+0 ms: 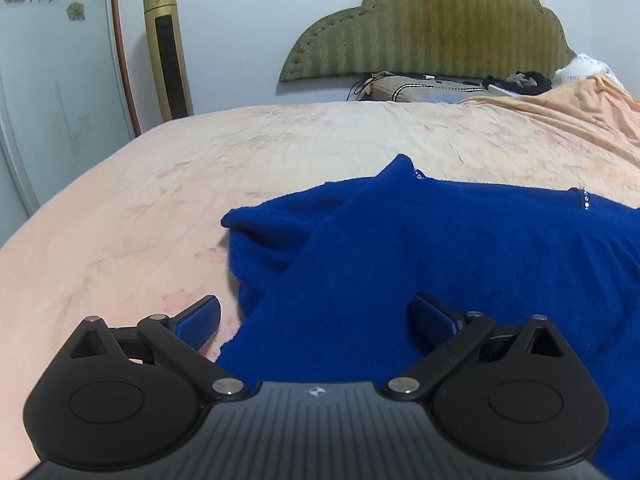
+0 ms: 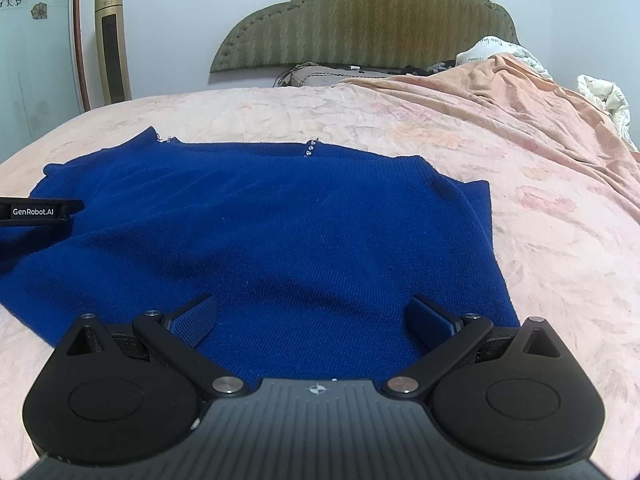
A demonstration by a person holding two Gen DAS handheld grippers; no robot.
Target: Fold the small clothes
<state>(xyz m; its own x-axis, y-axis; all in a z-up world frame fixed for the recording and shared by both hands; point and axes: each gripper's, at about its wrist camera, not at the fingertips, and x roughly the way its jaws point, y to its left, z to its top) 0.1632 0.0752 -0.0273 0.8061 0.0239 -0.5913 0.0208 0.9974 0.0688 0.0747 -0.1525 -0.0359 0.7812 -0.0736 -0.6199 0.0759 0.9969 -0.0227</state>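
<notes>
A blue knit sweater (image 2: 256, 240) lies spread on the peach bedspread (image 2: 520, 208) in front of me, its neckline toward the far headboard (image 2: 360, 20), small rhinestones (image 2: 310, 148) glinting at the collar. On the left, a sleeve is folded in over the body, its edge running diagonally in my left wrist view. My left gripper (image 1: 316, 316) hangs over that folded sleeve with its jaws spread wide, nothing pinched between them; one pad (image 1: 200, 320) sits over bare bedspread, the other over blue knit. My right gripper (image 2: 312, 320) hovers above the near hem, jaws likewise wide apart and empty. Beyond the sweater, a rumpled peach blanket (image 2: 500, 92) rises at the far right, a pillow (image 2: 320, 76) rests below the headboard, and a gold tower fan (image 2: 112, 44) stands against the far left wall.
</notes>
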